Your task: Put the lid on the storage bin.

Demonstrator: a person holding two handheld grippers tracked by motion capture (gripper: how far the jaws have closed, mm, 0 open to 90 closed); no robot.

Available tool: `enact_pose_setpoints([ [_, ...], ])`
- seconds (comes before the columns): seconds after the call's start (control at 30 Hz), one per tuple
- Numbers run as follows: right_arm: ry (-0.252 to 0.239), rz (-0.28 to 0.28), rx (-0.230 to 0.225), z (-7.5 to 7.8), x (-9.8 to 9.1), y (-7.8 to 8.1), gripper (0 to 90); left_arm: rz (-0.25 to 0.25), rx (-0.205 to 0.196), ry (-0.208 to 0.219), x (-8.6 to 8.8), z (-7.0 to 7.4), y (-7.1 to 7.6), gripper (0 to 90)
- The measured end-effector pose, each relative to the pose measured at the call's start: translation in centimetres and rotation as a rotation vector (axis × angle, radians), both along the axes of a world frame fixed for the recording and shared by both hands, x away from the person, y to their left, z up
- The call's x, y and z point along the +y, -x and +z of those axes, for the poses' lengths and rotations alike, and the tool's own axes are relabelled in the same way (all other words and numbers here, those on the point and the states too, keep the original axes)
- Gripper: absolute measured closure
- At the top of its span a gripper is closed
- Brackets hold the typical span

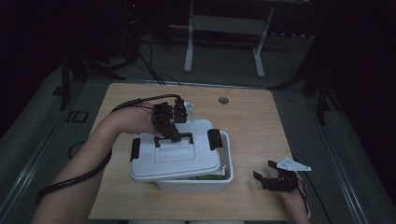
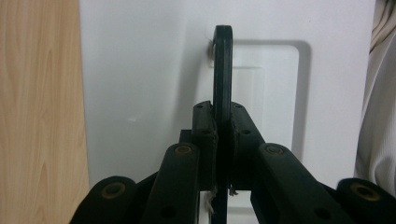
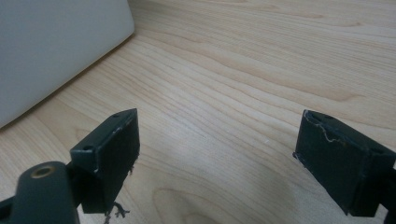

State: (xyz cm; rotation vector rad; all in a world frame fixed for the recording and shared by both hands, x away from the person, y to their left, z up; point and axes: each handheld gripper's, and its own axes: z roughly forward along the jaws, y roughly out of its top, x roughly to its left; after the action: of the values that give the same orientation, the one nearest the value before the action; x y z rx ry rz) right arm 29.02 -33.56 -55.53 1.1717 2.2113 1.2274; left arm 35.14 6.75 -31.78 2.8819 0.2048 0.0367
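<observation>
A dim room: grey floor [image 1: 299, 65], light wooden table [image 1: 252, 121], a white metal frame [image 1: 224, 28] standing behind it.

A dim lab or recording room, by the look of it; a light wooden tabletop [image 1: 252, 121] with a cable port stands on grey carpet; black cables [image 1: 152, 65] trail across the floor; a white metal stand frame [image 1: 224, 28] and dark tripod legs [image 1: 70, 79] surround it.

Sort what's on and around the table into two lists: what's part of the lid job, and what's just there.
In the job:
- lid, askew on the box
- lid handle, clamped by the left gripper
- white box
- green item inside the box, partly hidden

Just there:
- right gripper, open, idle on the table
- table's cable hole
- white frame on the floor
</observation>
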Motion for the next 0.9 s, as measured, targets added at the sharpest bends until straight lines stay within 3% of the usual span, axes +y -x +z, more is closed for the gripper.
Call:
enact_pose_setpoints([
  [0.13,-0.002,0.001,-0.005,0.0,0.0,0.0,13.5,-0.042,0.006,-0.015,-2.2,-0.6,-0.3,83.4],
  [0.43,-0.006,0.011,-0.009,0.1,0.0,0.1,13.4,-0.081,0.01,-0.008,-4.6,-1.5,-0.6,83.4],
  [0.53,-0.014,0.01,-0.009,0.1,-0.1,0.1,13.4,-0.095,0.014,-0.04,-5.5,-2.1,-0.7,83.3],
  [0.9,-0.019,0.014,-0.008,0.1,-0.2,0.1,13.4,-0.101,0.014,-0.044,-6.0,-3.0,-1.2,83.3],
])
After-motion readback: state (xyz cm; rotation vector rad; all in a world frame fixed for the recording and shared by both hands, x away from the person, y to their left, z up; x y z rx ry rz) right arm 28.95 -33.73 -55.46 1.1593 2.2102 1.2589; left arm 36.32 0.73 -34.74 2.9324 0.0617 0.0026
